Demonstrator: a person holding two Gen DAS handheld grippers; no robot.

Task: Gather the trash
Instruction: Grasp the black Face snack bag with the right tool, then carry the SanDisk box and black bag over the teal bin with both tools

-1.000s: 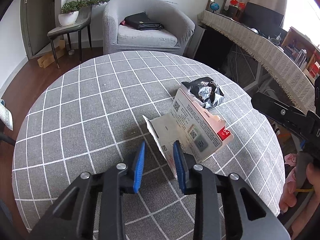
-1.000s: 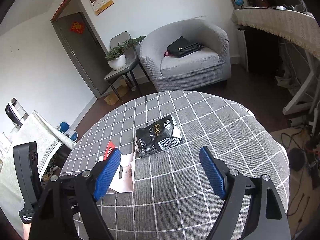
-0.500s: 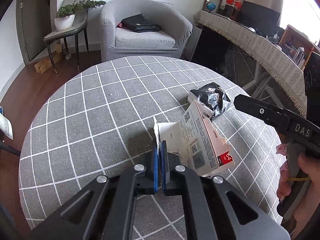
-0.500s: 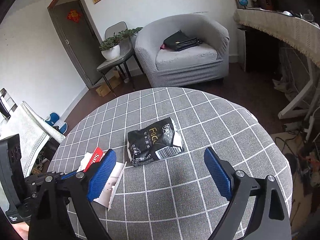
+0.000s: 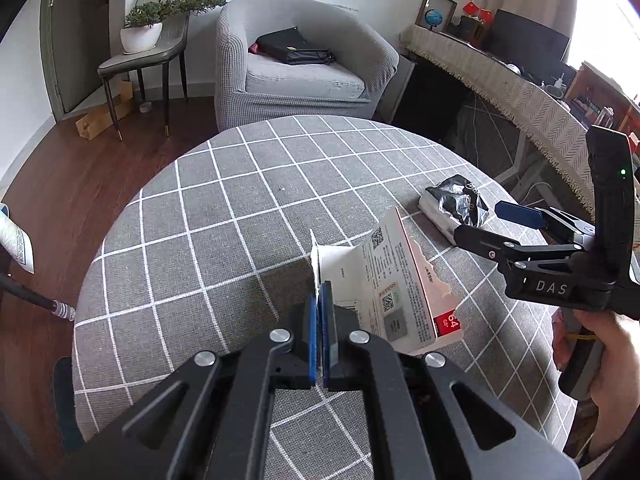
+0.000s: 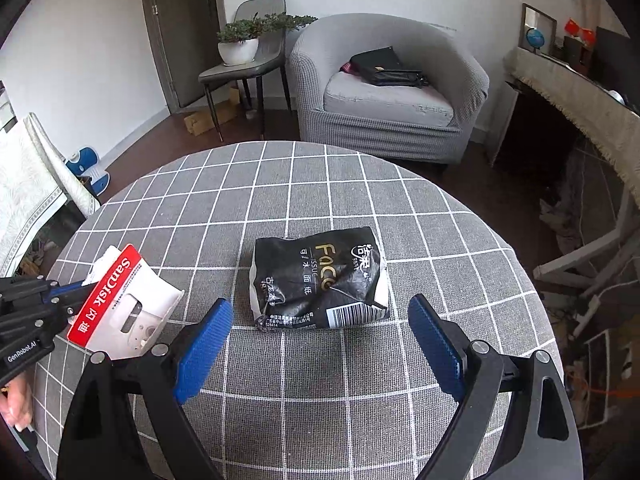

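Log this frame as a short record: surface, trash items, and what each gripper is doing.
surface: round table with grey checked cloth
trash 1: torn card package, white and red, one edge pinched
trash 2: black tissue pack, lying flat on the cloth
left gripper: shut on the card package
right gripper: open, pads apart, just short of the tissue pack, not touching it

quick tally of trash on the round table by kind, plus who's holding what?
Torn white-and-red cardboard memory-card package: 1, pinched at its flap by the shut left gripper.
Crumpled black plastic tissue pack: 1, lying on the grey checked tablecloth, ahead of the open right gripper, not touched.
Total: 2
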